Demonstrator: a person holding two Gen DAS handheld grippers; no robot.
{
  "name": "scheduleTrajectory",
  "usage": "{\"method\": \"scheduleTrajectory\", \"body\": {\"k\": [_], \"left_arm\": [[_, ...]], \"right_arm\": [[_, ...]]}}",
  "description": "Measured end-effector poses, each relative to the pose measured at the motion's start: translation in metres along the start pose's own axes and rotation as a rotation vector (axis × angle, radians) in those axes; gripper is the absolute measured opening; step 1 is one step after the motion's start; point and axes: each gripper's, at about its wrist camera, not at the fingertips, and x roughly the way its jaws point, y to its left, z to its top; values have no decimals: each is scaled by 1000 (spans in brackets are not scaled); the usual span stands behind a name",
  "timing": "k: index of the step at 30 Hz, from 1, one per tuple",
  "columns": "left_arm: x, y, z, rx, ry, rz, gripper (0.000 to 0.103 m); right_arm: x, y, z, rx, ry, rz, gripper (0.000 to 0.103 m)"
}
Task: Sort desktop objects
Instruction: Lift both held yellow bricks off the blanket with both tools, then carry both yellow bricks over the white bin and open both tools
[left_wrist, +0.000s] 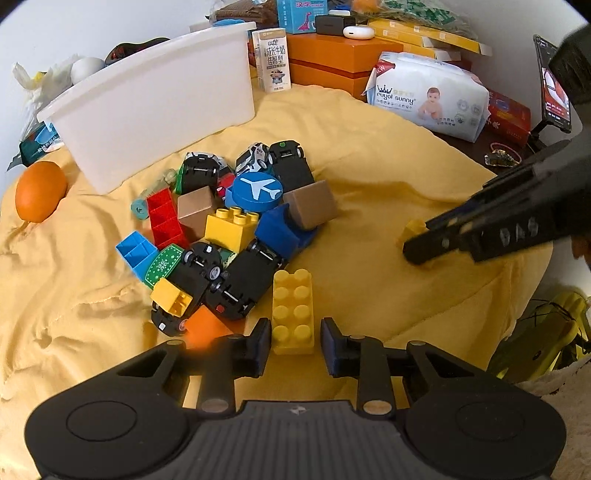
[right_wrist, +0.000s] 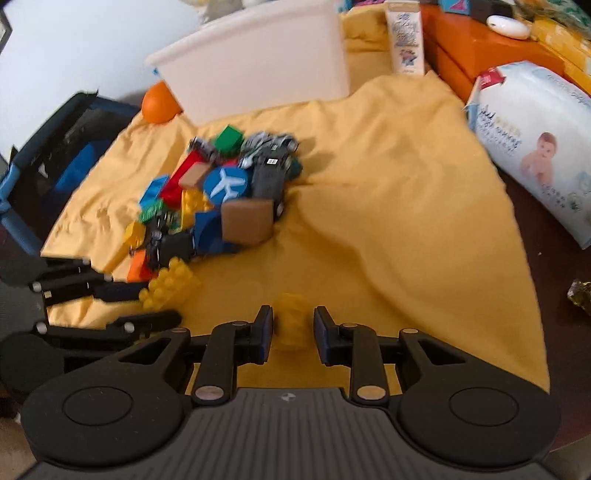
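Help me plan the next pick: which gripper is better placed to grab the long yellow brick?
Left. The left gripper is open with the long yellow brick between its fingers; the right gripper straddles a small yellow piece farther away.

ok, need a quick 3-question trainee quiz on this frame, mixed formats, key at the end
1. True or false: the left gripper has its jaws shut on the long yellow brick.
2. Multiple choice: what sits between the open fingers of the right gripper? A) an orange B) a small yellow block C) a toy car
3. Fill in: the blue round disc in the toy pile carries a white ____ symbol.

Key
1. False. The jaws are open, one on each side of the brick's near end.
2. B
3. airplane
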Motion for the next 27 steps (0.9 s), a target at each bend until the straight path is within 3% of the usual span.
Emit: {"method": "scheduleTrajectory", "body": {"k": [2, 7, 13, 20, 27], "left_arm": [[0, 1, 1, -5, -2, -3, 32], [0, 3, 6, -12, -19, -18, 27], [-28, 7, 23, 49, -107, -18, 27], [-75, 46, 83, 14, -305, 25, 27], [-81, 104, 156, -22, -445, 164, 27]], "right_arm": [[3, 9, -3, -74, -8, -35, 18], [6, 36, -11, -311, -24, -136, 17], [-8, 40, 4, -356, -51, -135, 17], [-39, 43, 69, -364, -212, -121, 17], [-41, 50, 151, -336, -388, -127, 17]]}}
